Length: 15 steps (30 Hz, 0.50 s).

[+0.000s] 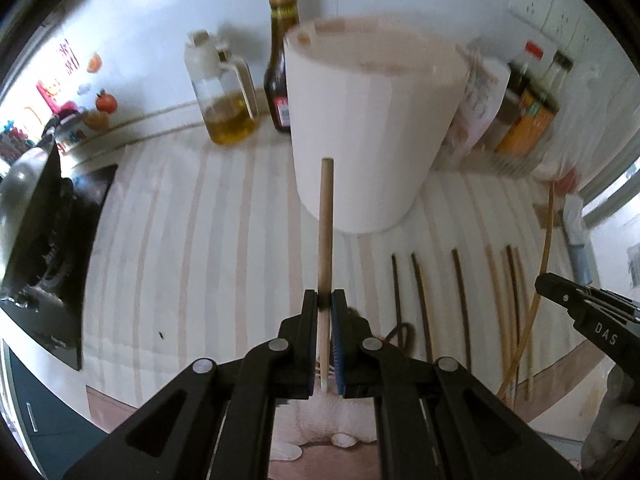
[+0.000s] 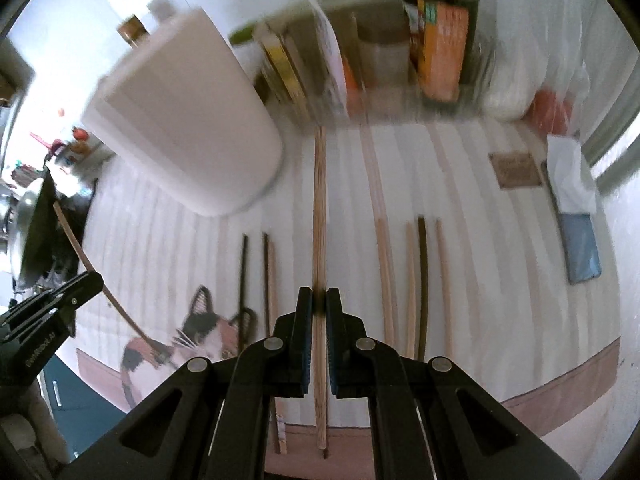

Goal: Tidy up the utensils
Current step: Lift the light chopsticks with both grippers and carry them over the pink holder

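Note:
My left gripper (image 1: 325, 300) is shut on a light wooden chopstick (image 1: 325, 232) that points up toward a tall white utensil holder (image 1: 368, 120) standing on the striped mat. My right gripper (image 2: 319, 300) is shut on another light wooden chopstick (image 2: 319, 208), held above the mat. In the right wrist view the white holder (image 2: 184, 128) stands to the upper left. Several dark and light chopsticks (image 2: 408, 280) lie in a row on the mat. The right gripper (image 1: 560, 292) shows at the left view's right edge, the left gripper (image 2: 80, 292) at the right view's left edge.
An oil jug (image 1: 224, 92) and a dark sauce bottle (image 1: 282, 52) stand behind the holder. More bottles and boxes (image 2: 440, 40) line the back wall. A stove with a pan (image 1: 36, 216) is at the left. A tissue pack (image 2: 572, 184) lies at the right.

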Motion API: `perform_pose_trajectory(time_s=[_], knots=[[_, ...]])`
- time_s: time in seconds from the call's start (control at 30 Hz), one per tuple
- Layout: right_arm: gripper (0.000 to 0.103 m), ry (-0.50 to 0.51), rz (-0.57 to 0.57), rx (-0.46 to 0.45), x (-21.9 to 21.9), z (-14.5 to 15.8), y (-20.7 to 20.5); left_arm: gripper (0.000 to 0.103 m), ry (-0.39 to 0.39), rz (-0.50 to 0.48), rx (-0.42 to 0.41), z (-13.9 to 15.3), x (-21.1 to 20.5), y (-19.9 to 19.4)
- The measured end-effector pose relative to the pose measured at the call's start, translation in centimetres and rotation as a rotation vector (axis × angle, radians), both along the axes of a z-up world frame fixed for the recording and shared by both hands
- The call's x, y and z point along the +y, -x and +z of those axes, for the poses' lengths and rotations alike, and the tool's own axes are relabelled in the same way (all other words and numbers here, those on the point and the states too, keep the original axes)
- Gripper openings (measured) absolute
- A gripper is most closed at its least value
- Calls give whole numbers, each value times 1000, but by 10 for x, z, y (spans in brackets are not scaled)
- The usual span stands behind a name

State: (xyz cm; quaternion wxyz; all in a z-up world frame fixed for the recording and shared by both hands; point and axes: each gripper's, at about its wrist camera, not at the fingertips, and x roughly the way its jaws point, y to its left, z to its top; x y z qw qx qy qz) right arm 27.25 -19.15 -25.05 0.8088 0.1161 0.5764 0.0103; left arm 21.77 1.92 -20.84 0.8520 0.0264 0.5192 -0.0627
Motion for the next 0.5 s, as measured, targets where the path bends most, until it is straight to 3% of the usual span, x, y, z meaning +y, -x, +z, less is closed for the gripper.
perform_pose_trajectory(time_s=[0.23, 0.5], knots=[[6, 2, 41, -139, 14, 59, -16, 4, 35, 24, -118, 44, 11, -3], [6, -48, 64, -289, 32, 127, -44, 4, 92, 71, -267, 122, 32, -1]])
